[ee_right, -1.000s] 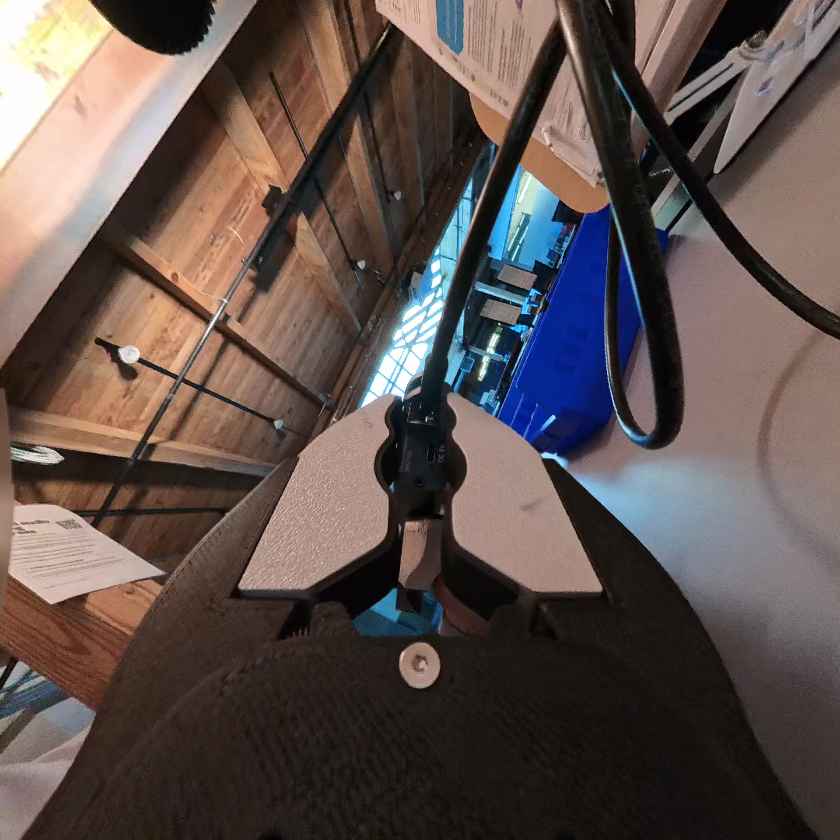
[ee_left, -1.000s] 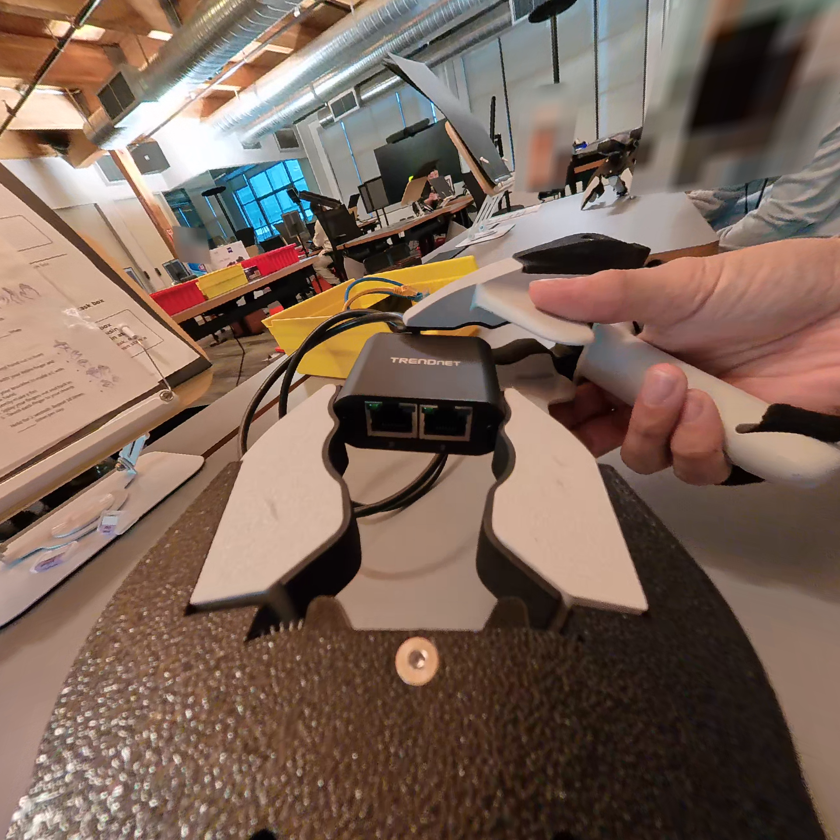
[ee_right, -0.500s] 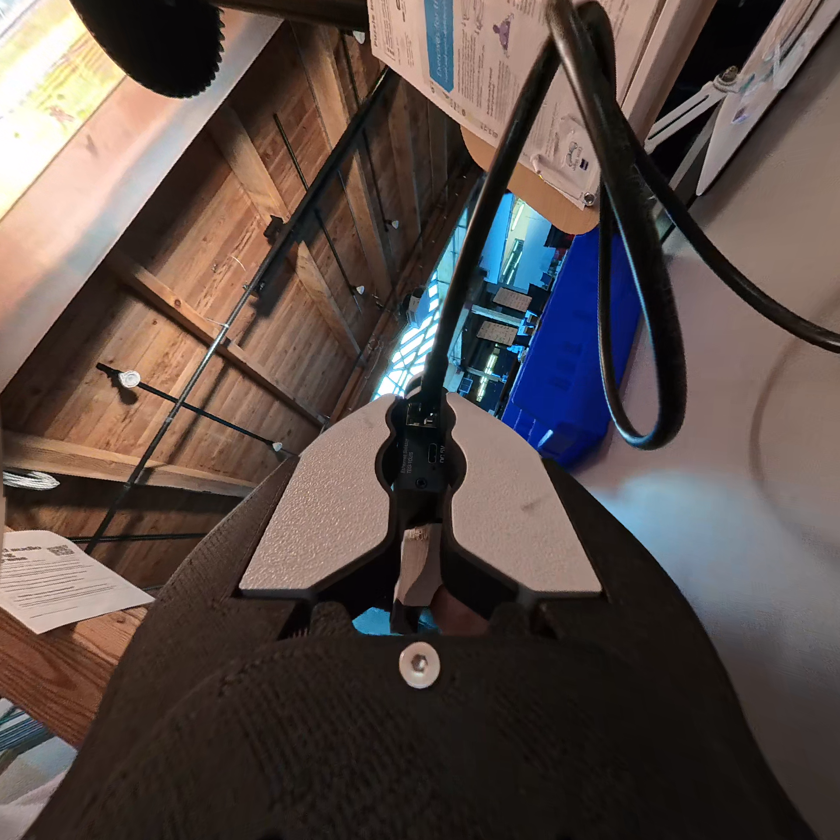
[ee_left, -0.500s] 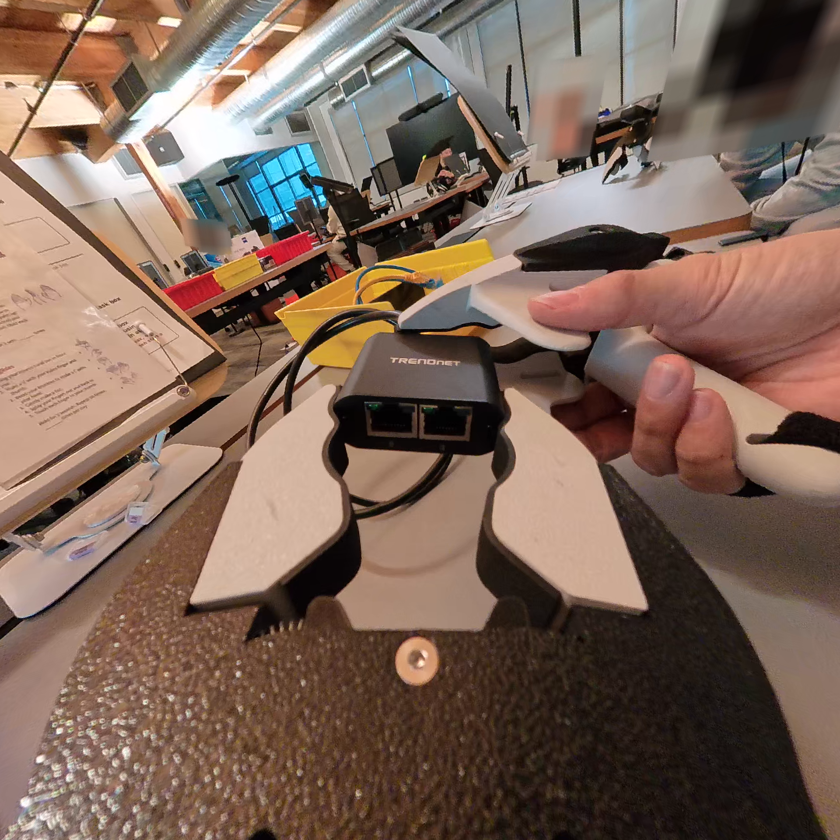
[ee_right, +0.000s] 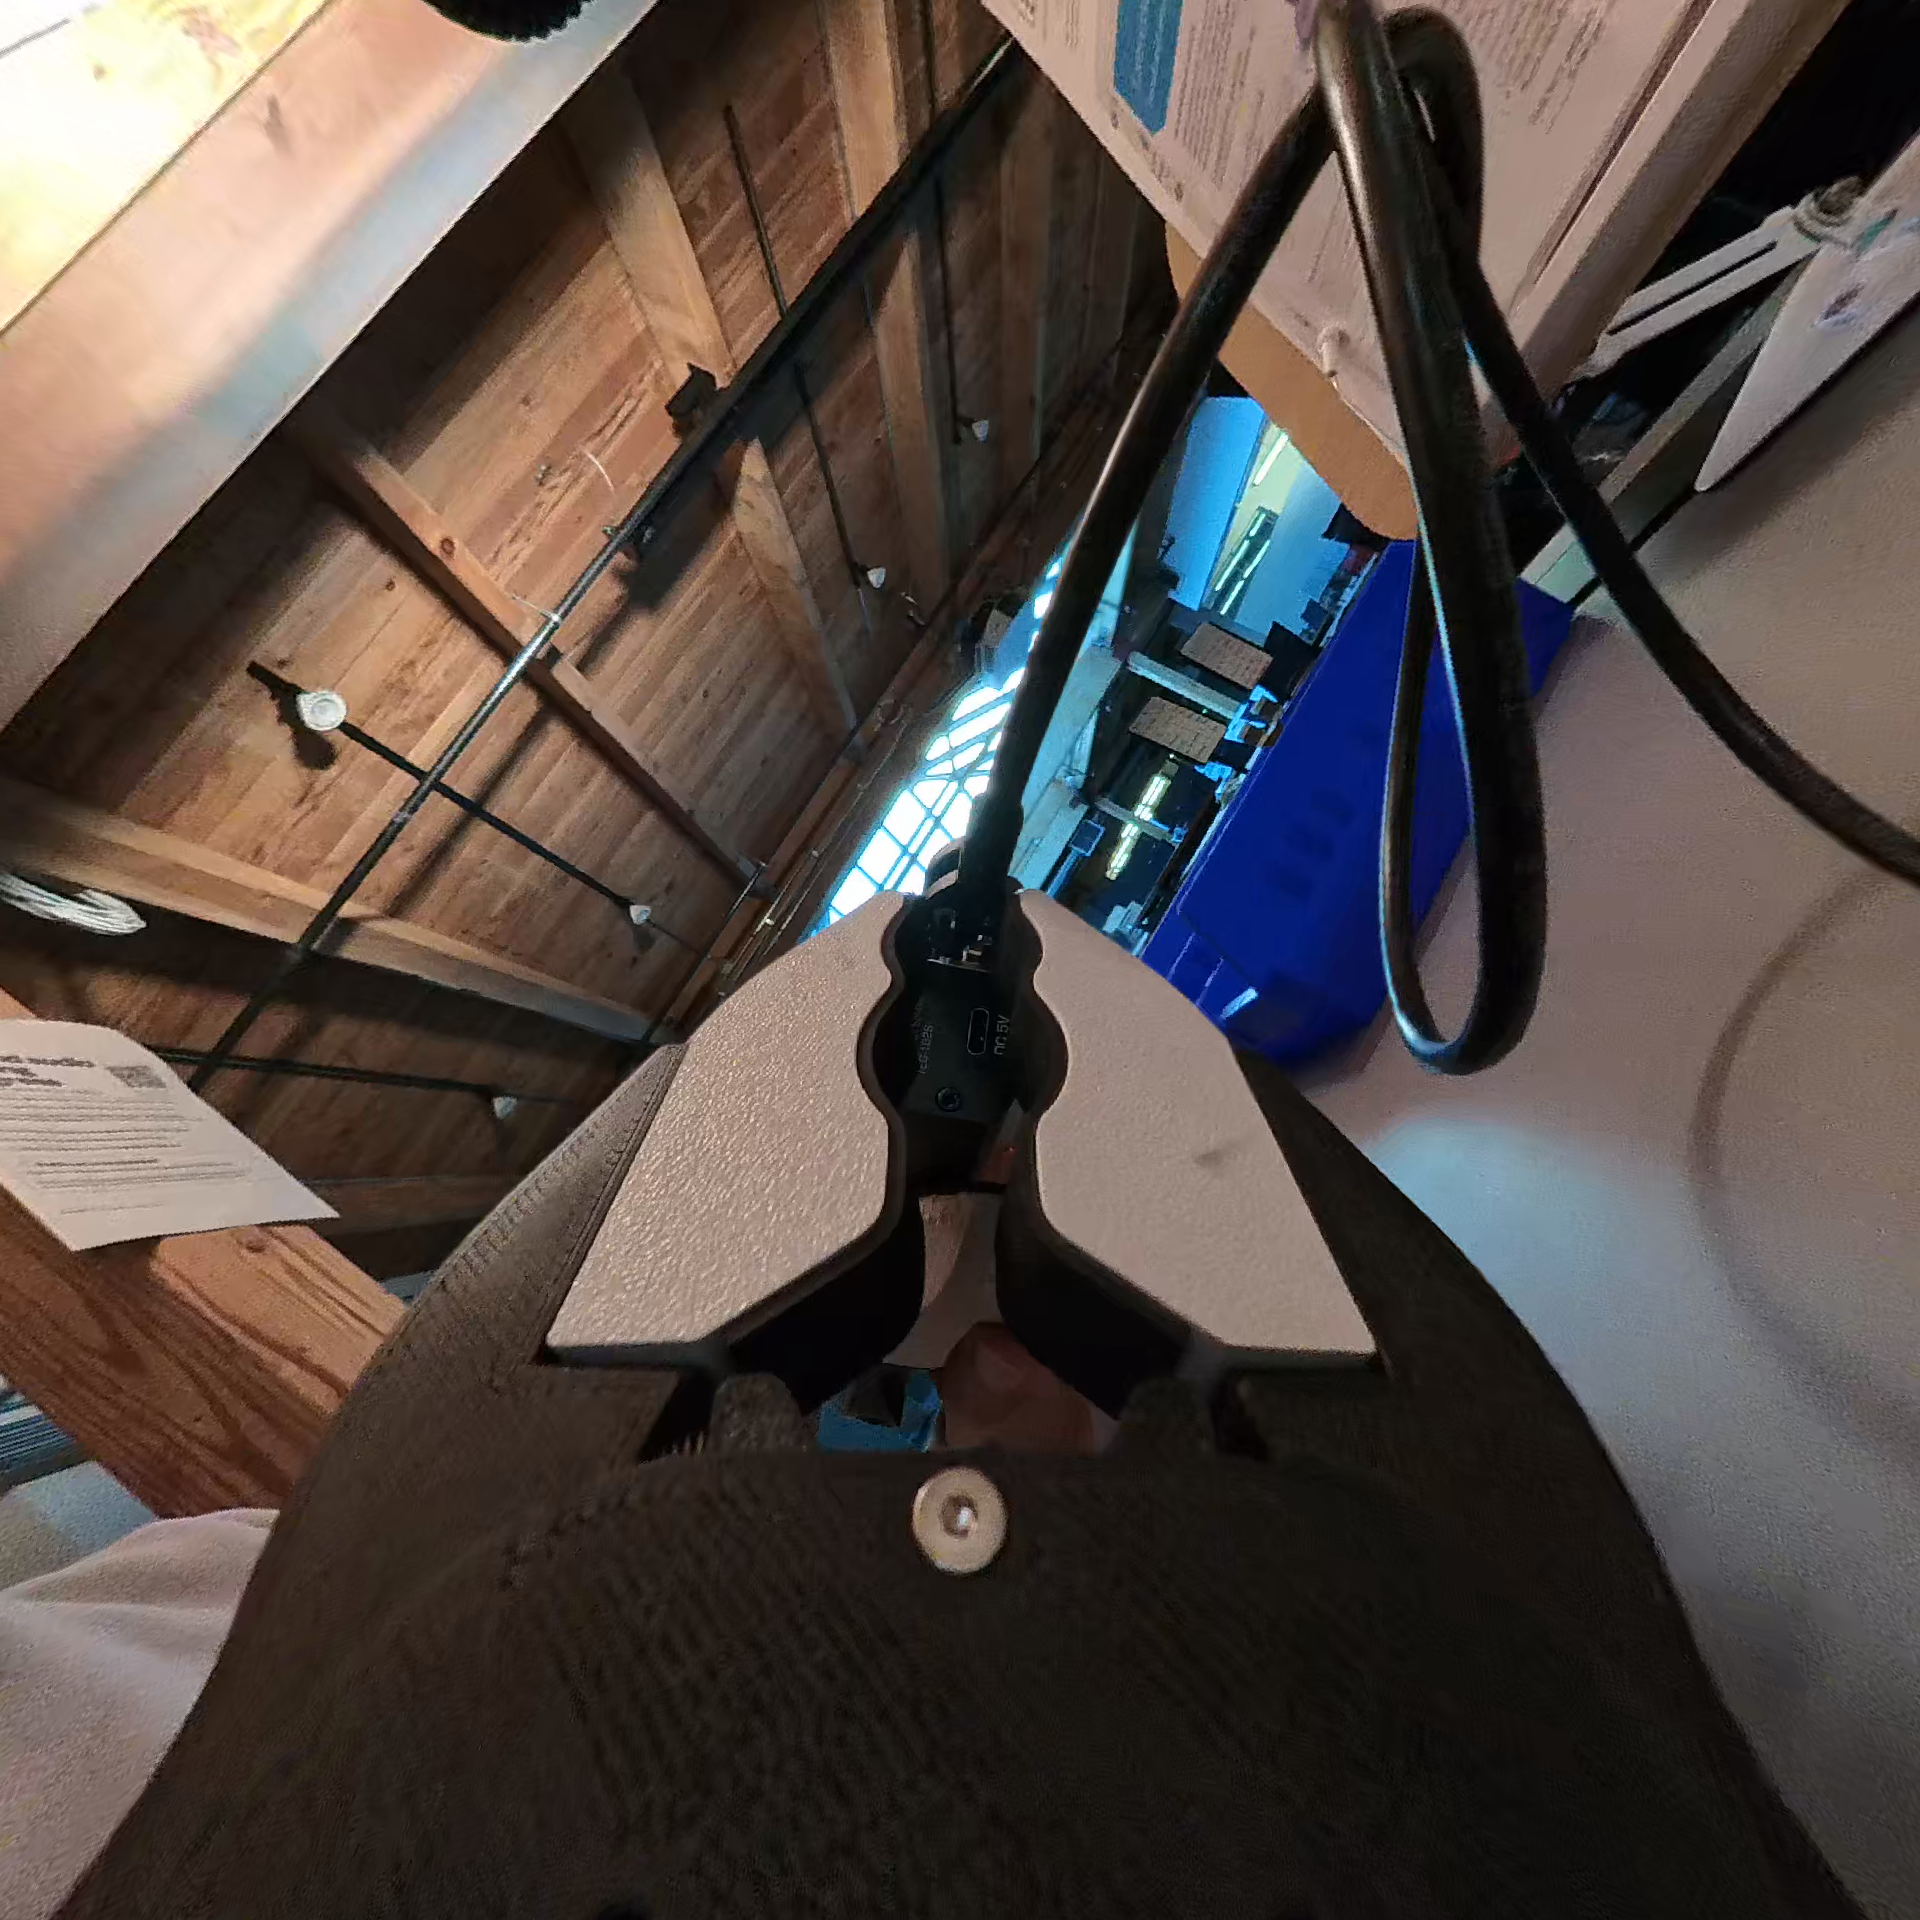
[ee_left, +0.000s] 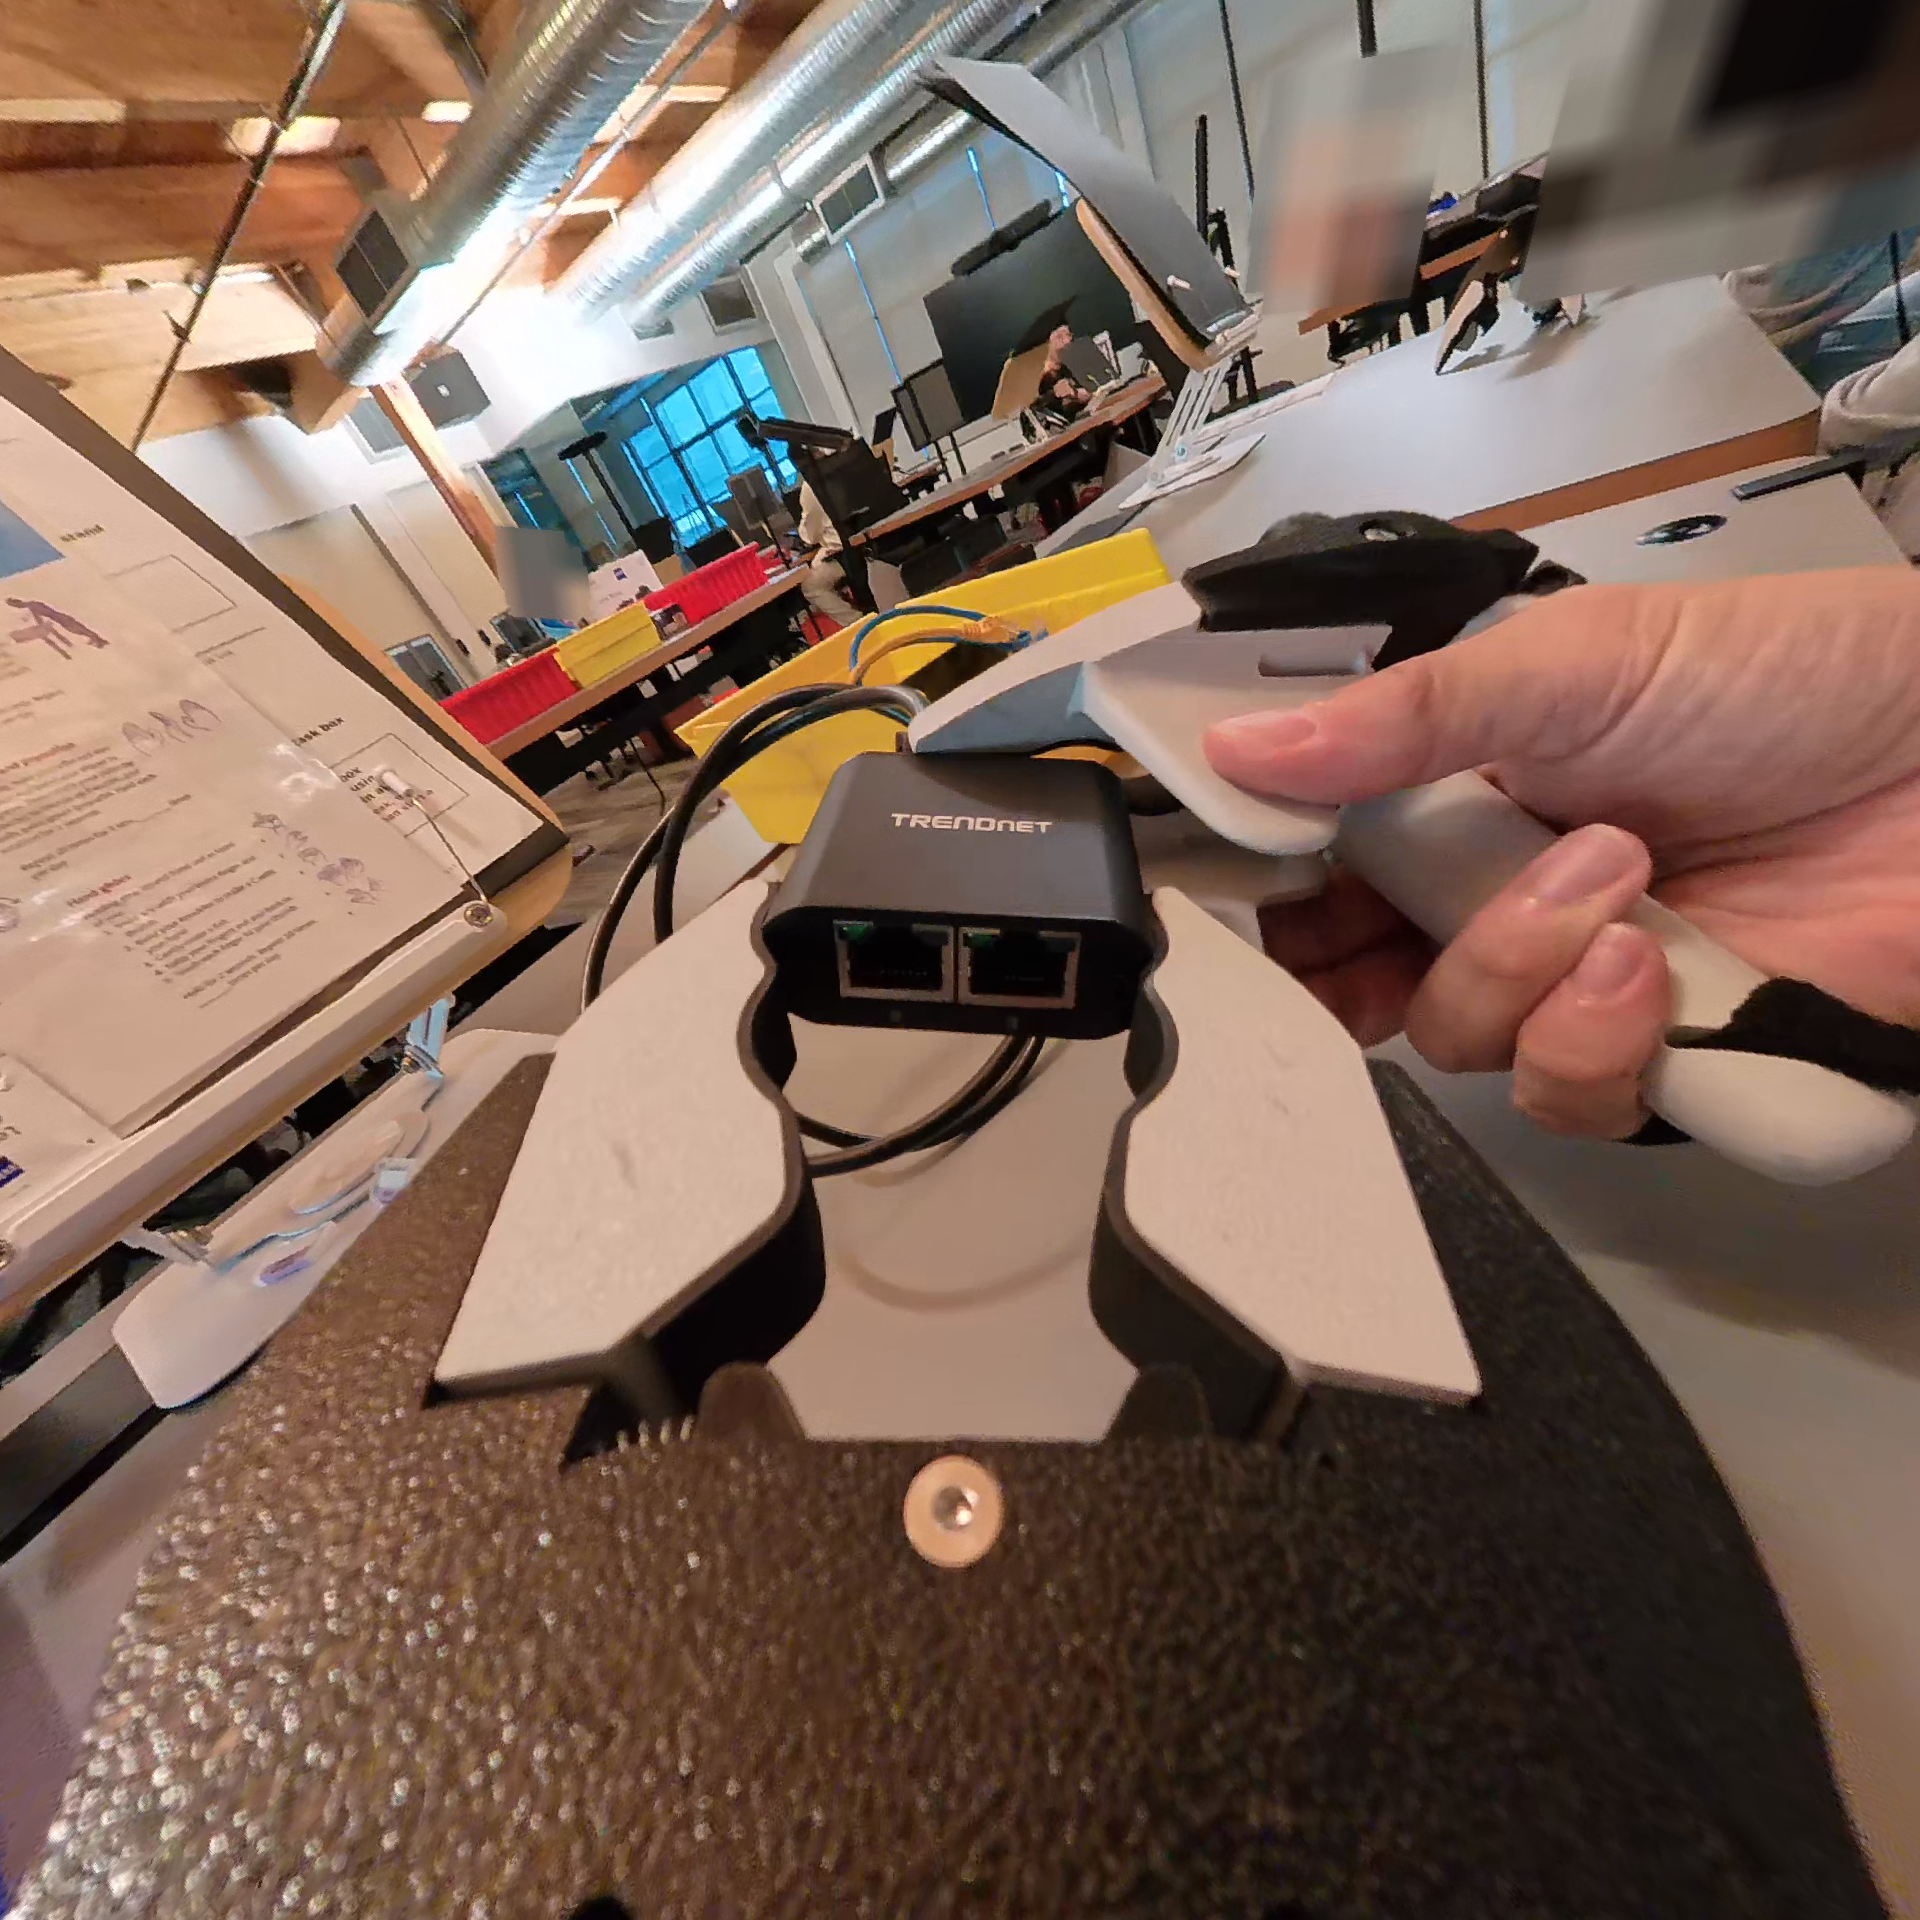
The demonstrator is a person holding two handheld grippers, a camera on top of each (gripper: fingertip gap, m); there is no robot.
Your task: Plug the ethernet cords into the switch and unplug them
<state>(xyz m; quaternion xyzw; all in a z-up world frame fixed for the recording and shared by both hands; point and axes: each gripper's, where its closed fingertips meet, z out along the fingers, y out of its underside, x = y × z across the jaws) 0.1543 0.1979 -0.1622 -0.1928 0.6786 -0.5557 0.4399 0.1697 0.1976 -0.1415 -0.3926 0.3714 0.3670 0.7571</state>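
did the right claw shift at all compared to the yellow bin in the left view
Yes. In the left wrist view the right claw, shut on the switch, sits lower against the yellow bin than before, whose rim now shows above it.

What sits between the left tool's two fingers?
The black switch, its two front ports empty, pinched at both sides; the left wrist view shows it.

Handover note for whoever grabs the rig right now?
Left hand-held gripper: shut on the switch; its two front ports face the camera, both empty.
Right hand-held gripper: shut at the switch's rear, apparently on the plug end of the black cord.
Done: that cord looks seated in the rear.
Left: pull it out. Another cord waits in the yellow bin.
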